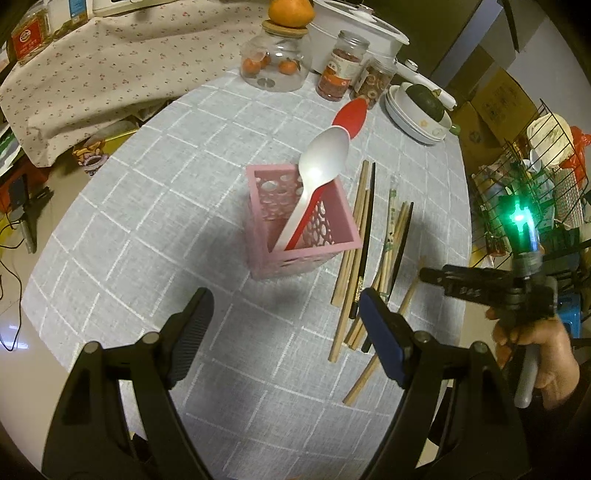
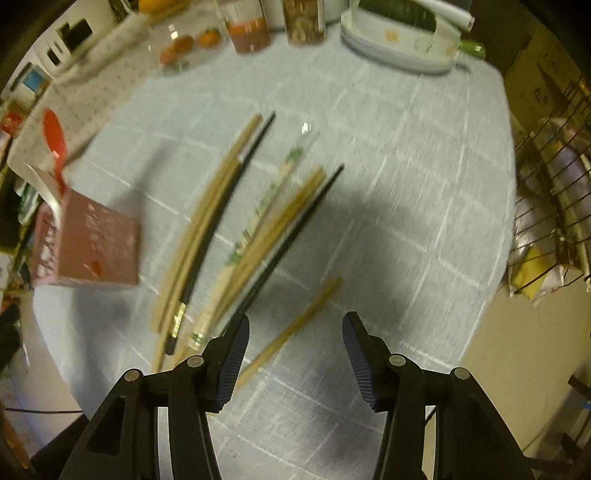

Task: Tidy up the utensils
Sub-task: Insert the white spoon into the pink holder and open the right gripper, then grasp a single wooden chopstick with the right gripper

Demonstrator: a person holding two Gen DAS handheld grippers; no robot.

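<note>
A pink perforated holder (image 1: 301,225) stands mid-table and holds a white spoon (image 1: 325,157) and a red spoon (image 1: 351,114), both leaning right. It shows blurred at the left of the right wrist view (image 2: 92,247). Several wooden and black chopsticks (image 1: 364,236) lie loose to its right, also in the right wrist view (image 2: 229,221). One wooden chopstick (image 2: 295,325) lies apart, just ahead of my right gripper (image 2: 295,354), which is open and empty. My left gripper (image 1: 284,325) is open and empty, in front of the holder. The right gripper also appears in the left wrist view (image 1: 480,284).
At the table's far edge stand a glass jar with oranges (image 1: 275,62), two snack jars (image 1: 341,66), a white pot (image 1: 354,33) and stacked white bowls (image 1: 417,114). A wire rack (image 1: 532,192) stands off the table's right edge. The grey checked cloth (image 1: 166,184) covers the round table.
</note>
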